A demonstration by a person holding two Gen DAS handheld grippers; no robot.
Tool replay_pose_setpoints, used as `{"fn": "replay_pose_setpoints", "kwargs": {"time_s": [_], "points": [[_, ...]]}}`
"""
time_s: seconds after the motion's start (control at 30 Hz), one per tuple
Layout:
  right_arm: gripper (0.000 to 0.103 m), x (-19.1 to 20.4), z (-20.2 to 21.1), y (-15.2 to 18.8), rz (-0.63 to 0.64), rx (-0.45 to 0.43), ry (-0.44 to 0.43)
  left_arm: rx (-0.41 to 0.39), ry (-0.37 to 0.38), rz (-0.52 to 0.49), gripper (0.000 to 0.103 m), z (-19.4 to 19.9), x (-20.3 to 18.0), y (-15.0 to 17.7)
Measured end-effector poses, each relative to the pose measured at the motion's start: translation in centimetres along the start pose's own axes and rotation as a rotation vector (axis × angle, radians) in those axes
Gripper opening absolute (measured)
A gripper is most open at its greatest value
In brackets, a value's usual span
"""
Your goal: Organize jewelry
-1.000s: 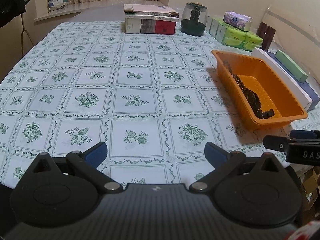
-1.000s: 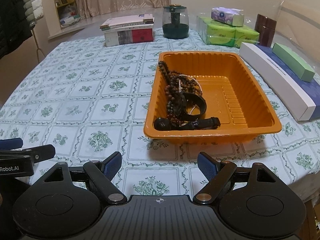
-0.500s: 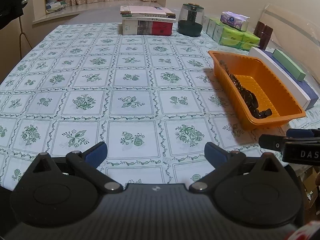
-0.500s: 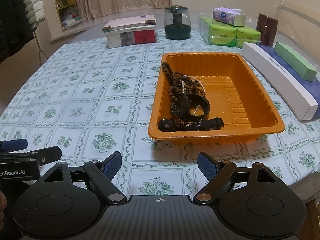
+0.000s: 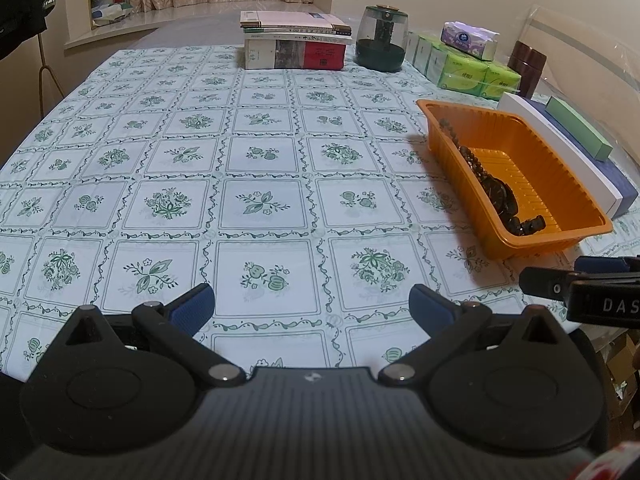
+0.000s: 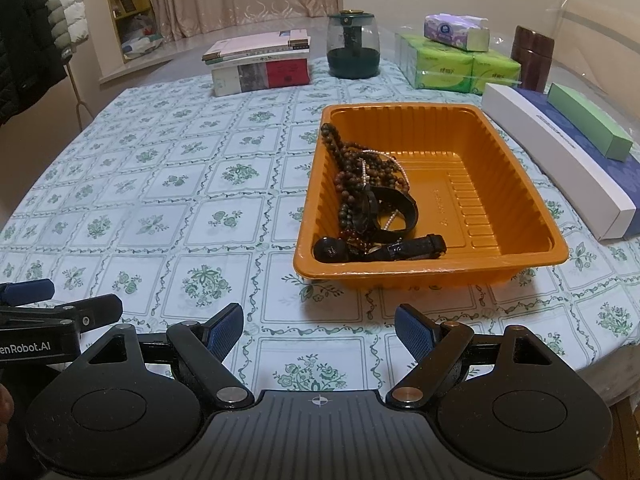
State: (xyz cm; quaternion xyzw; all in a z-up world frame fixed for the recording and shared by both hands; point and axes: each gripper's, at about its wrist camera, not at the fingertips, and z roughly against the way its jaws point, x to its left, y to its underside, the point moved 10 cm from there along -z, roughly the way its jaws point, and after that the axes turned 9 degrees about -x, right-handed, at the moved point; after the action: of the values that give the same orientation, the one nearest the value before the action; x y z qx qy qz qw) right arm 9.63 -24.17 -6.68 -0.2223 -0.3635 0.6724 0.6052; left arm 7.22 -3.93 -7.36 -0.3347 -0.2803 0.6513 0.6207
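Orange tray (image 6: 520, 184) sits right of centre on the floral tablecloth (image 6: 160, 208). Jewelry heaped along its left wall: brown bead strings (image 6: 352, 172), a pearl strand, black watches (image 6: 394, 208). Left gripper (image 5: 312, 304) wide, empty, over bare cloth near the table's edge. Right gripper (image 6: 319, 330) wide, empty, just short of the tray's near rim. Books (image 6: 260, 64), jar (image 6: 353, 46), and tissue packs (image 6: 460, 66) at far side.

The tray (image 5: 460, 160) wall hides most of the beads (image 5: 472, 160) in the left view — the right gripper (image 5: 576, 280) is cut off at the edge.
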Motion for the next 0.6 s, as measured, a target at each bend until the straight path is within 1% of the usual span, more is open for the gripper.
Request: {"fn": "replay_pose_setpoints", "kwargs": {"time_s": [0.6], "points": [[0.082, -0.04, -0.15, -0.06, 0.001, -0.003, 0.002, -0.002, 0.003, -0.004, 0.103, -0.12, -0.09, -0.02]]}}
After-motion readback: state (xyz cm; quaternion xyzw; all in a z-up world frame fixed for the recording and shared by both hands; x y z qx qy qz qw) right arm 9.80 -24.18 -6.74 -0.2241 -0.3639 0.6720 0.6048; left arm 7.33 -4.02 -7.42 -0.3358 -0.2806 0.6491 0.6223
